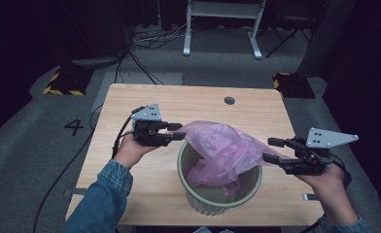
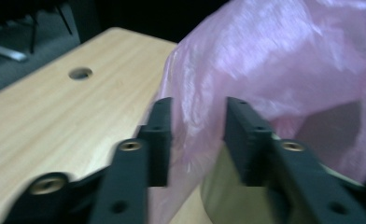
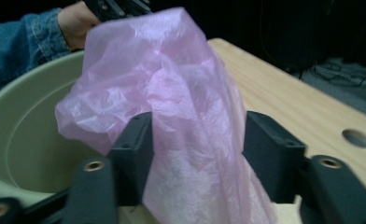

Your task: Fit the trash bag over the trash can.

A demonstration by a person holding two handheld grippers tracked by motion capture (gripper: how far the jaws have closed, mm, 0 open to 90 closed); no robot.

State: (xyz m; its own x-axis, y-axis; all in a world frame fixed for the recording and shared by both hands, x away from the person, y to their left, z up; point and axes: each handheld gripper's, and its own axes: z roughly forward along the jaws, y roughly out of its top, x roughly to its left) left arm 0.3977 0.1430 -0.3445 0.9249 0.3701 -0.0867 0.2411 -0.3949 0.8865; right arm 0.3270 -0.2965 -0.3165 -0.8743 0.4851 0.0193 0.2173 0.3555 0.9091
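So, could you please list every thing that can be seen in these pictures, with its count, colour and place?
plastic bag: one, thin pink, draped over the bin's rim and partly hanging inside, stretched between the two grippers.
bin: one, pale green, round, standing on the near part of the table.
table: one, light wood, with a round hole near its far edge.
white frame: one, on the grey floor beyond the table.
cables: several, dark, on the floor behind the table.
left gripper: one, black, at the bag's left edge, film between its jaws.
right gripper: one, black, at the bag's right edge, film between its jaws.
sleeves: two, blue denim.
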